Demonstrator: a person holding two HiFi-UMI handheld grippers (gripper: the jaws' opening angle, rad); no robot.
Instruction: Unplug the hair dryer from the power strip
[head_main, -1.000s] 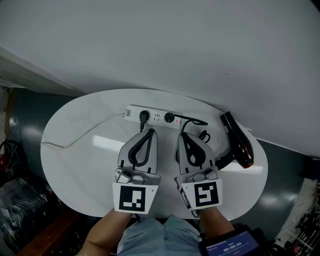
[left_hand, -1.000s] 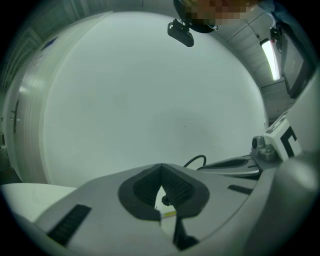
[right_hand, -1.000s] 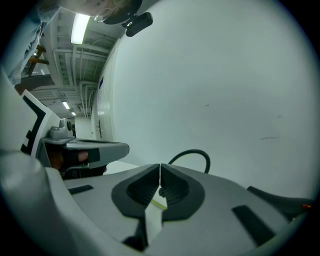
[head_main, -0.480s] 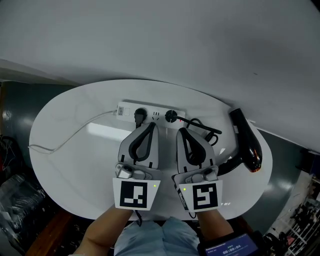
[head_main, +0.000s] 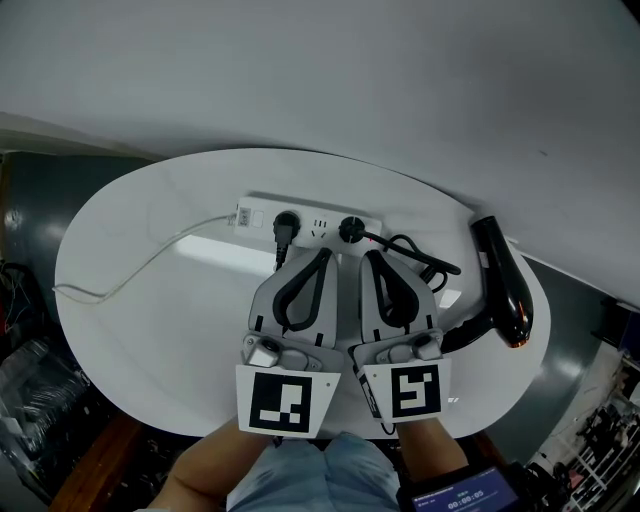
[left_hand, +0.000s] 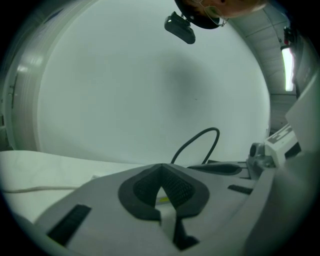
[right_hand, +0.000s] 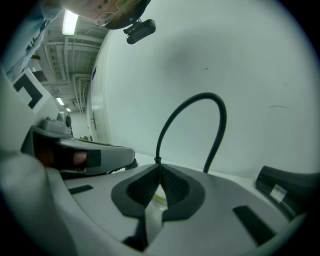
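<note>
Head view: hair dryer (head_main: 505, 285) lies at the right edge of the white oval surface (head_main: 150, 340), well right of both grippers. It has a glossy black body with the barrel pointing away towards the wall. I see an orange-red glint at the barrel's near end, and the handle angles back towards the right gripper (head_main: 368, 256). Its black cord (head_main: 425, 262) coils loosely between the dryer and the power strip (head_main: 312, 226). The cord ends in a round black plug (head_main: 350, 231), seated in the strip's right-hand socket. Strip is white and lies along the far side of the surface. A second black plug (head_main: 285, 229) sits further left, and a white cable (head_main: 140, 272) trails off the strip's left end. Left gripper (head_main: 321, 254) and right gripper sit side by side, just short of the strip. Left gripper view: jaws closed tip to tip, nothing between them. Right gripper view: same, jaws together and empty, with the cord arching beyond them.
</note>
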